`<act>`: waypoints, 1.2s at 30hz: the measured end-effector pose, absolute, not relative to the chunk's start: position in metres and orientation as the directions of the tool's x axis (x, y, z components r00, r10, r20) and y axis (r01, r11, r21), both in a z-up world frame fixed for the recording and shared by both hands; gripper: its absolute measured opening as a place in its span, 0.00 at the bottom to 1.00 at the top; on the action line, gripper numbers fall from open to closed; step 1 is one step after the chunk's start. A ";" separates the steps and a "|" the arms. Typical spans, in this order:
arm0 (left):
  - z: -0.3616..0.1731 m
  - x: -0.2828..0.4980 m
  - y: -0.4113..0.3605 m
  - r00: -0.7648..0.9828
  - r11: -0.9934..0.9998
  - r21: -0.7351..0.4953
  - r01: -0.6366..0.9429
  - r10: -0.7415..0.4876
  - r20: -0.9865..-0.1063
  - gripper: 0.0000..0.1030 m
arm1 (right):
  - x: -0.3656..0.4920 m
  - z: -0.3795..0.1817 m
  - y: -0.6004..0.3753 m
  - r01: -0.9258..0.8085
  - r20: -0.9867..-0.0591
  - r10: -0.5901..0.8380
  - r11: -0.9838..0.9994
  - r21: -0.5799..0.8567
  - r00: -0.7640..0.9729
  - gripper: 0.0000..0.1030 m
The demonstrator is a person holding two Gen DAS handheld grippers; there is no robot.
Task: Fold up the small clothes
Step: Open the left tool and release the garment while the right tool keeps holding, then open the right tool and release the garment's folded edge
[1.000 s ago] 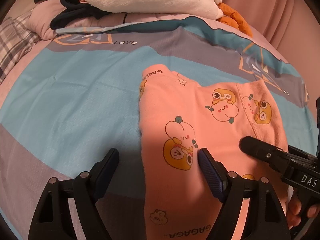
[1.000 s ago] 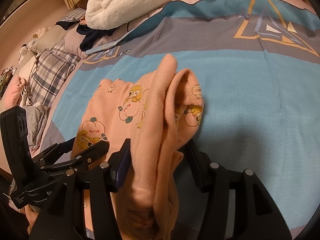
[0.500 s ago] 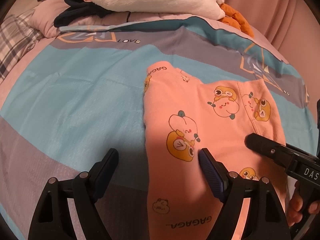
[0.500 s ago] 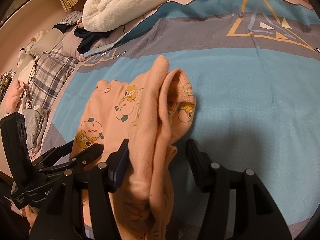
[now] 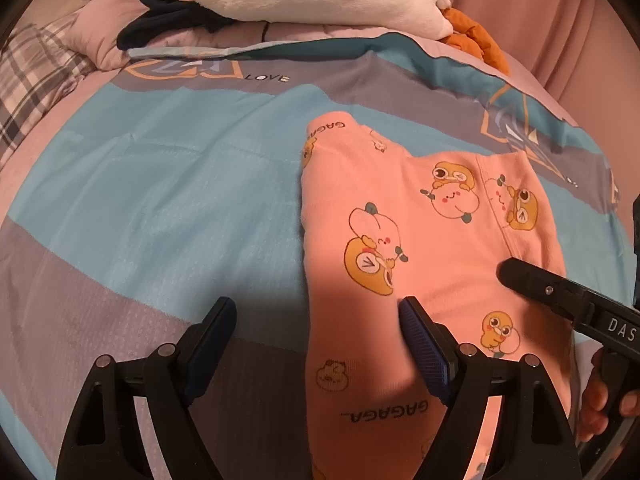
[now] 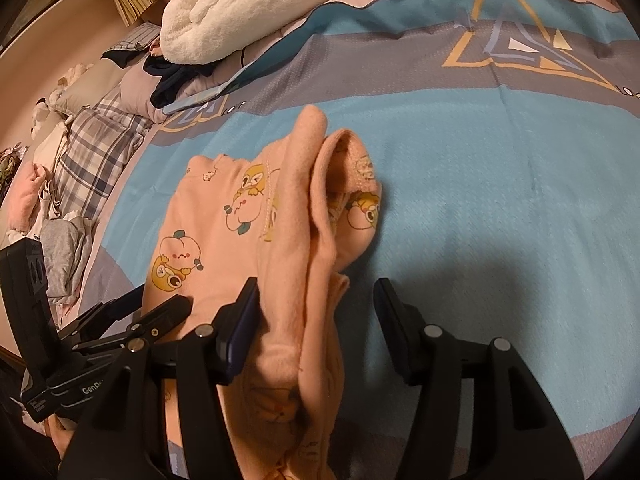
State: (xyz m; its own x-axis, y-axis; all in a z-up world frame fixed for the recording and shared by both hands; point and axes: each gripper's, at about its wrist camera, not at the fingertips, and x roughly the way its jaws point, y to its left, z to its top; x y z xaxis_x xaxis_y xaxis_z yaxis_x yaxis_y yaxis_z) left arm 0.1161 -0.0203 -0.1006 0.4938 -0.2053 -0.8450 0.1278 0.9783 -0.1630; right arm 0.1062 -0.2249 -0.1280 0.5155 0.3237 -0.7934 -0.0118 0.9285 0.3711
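Right gripper (image 6: pixel 316 316) view alone: pink garment (image 6: pixel 296 280) fold bunched upright.

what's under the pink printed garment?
The pink printed garment lies on the blue and grey striped bedcover, which shows all around it. Whatever sits directly beneath the cloth is covered, and its raised fold hides the layers below.

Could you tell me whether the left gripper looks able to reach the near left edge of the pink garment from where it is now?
Probably yes. The left gripper is open and the pink garment's left edge lies flat between its fingers, with only bare bedspread beside it.
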 end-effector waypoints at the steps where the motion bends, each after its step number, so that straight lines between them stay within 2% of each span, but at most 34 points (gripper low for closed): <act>1: -0.100 0.115 -0.020 0.494 0.978 -0.163 0.127 -0.205 -0.845 0.80 | 0.105 -0.128 -0.225 -0.011 -0.794 0.322 0.929 0.370 0.516 0.56; 36: -0.095 0.097 -0.018 0.490 0.984 -0.139 0.113 -0.177 -0.853 0.80 | 0.094 -0.123 -0.225 -0.002 -0.806 0.293 0.940 0.341 0.514 0.56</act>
